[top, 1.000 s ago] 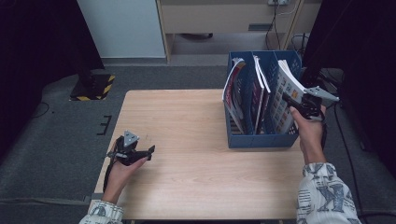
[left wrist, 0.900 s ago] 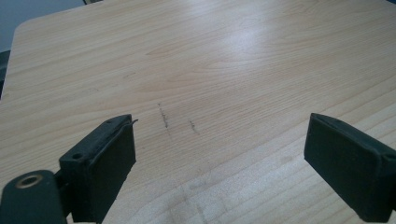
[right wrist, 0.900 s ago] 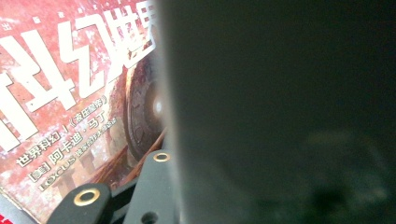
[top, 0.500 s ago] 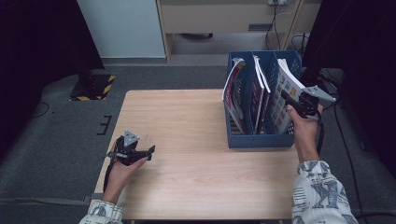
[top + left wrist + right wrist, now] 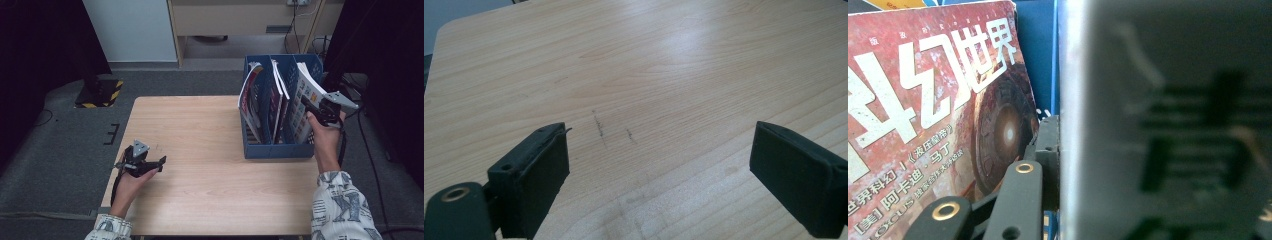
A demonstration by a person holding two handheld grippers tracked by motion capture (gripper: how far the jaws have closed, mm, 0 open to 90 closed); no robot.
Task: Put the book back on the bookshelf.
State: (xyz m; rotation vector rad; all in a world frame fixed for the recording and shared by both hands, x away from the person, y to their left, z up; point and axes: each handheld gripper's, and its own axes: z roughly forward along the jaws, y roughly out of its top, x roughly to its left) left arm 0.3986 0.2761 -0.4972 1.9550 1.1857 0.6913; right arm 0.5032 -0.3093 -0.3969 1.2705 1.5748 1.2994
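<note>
Right gripper [image 5: 311,107] at the blue file box [image 5: 272,150], far right of table [image 5: 200,125]; jaws clamped on white magazine [image 5: 302,100] in the rightmost slot. Magazine upright, long axis vertical, top tipped slightly left, cover facing left. Red magazine [image 5: 923,110] just beside it. Left gripper [image 5: 159,162] low over near-left table, jaws wide apart, nothing between.

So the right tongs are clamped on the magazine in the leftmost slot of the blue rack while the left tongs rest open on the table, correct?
Not quite. The right tongs are clamped on the white-covered magazine in the rightmost slot of the blue rack, as the high view shows. The rest holds: the left tongs are open over the table, with nothing between them in the left gripper view.
</note>
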